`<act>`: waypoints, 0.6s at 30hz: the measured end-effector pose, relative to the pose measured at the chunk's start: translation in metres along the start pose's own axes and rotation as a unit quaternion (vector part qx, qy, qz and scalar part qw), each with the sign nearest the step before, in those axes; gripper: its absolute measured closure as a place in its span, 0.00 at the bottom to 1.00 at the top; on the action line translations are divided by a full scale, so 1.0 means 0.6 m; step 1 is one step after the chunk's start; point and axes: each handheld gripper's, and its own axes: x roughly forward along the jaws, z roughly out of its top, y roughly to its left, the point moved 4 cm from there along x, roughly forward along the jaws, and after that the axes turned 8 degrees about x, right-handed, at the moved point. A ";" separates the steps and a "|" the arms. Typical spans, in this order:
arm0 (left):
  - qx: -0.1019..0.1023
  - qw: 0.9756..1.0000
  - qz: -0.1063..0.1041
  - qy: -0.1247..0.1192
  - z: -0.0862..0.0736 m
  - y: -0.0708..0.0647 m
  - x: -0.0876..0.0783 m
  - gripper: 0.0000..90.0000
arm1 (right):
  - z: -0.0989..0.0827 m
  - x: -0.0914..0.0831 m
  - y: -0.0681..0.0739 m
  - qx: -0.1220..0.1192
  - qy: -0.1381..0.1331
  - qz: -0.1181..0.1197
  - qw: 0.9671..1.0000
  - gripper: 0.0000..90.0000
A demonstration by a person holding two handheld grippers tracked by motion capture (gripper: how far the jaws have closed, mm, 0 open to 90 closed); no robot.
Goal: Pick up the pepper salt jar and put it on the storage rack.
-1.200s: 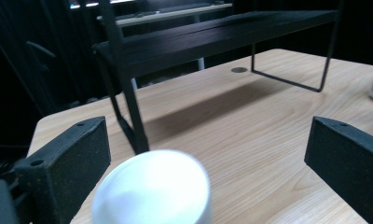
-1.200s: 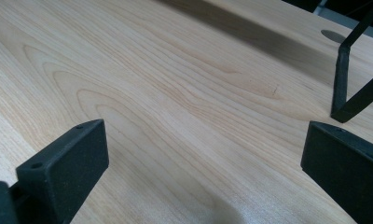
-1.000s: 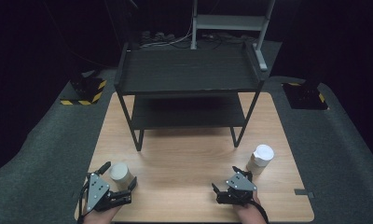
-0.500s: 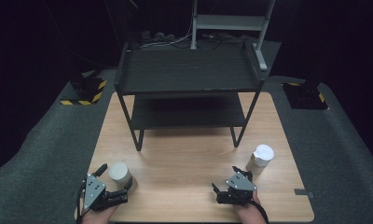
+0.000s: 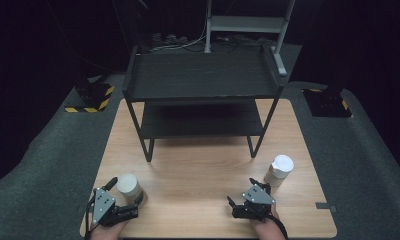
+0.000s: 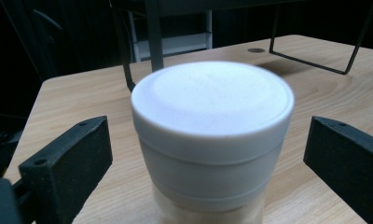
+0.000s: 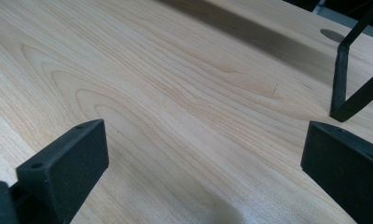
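Since the earlier frame, left tool (image 5: 122,196) had closed in on the near-left cup (image 5: 128,185), so that the cup stood between its jaws. Jaws were spread wide, one either side, neither touching: a straddle ready for a side grasp, in my judgement. Cup stood upright on the desk (image 5: 198,170) near its front-left corner; smooth white round lid (image 6: 212,100), paler tan wall below. Desk was light wood, visible grain. Black two-tier shelf (image 5: 203,80) stood behind, thin metal legs. Right tool (image 5: 248,200) was spread, empty, held over bare wood; second lidded cup (image 5: 279,170) stood just beside it.
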 end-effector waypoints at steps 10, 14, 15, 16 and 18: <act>-0.015 1.000 -0.016 -0.001 -0.014 0.015 0.000 0.17 | 0.000 0.000 0.000 0.000 0.000 0.000 1.000 0.00; -0.015 1.000 -0.020 0.000 -0.015 0.017 0.001 0.24 | 0.000 0.000 0.000 0.000 0.001 0.000 1.000 0.00; -0.015 1.000 -0.022 -0.001 -0.016 0.018 0.001 0.26 | 0.000 0.000 0.000 0.000 0.001 0.000 1.000 0.00; -0.015 1.000 -0.022 -0.002 -0.016 0.018 0.001 0.27 | 0.000 0.000 0.000 0.000 0.001 0.000 1.000 0.00; -0.016 1.000 -0.024 -0.003 -0.016 0.019 0.001 0.29 | 0.000 0.000 0.000 0.000 0.000 0.000 1.000 0.00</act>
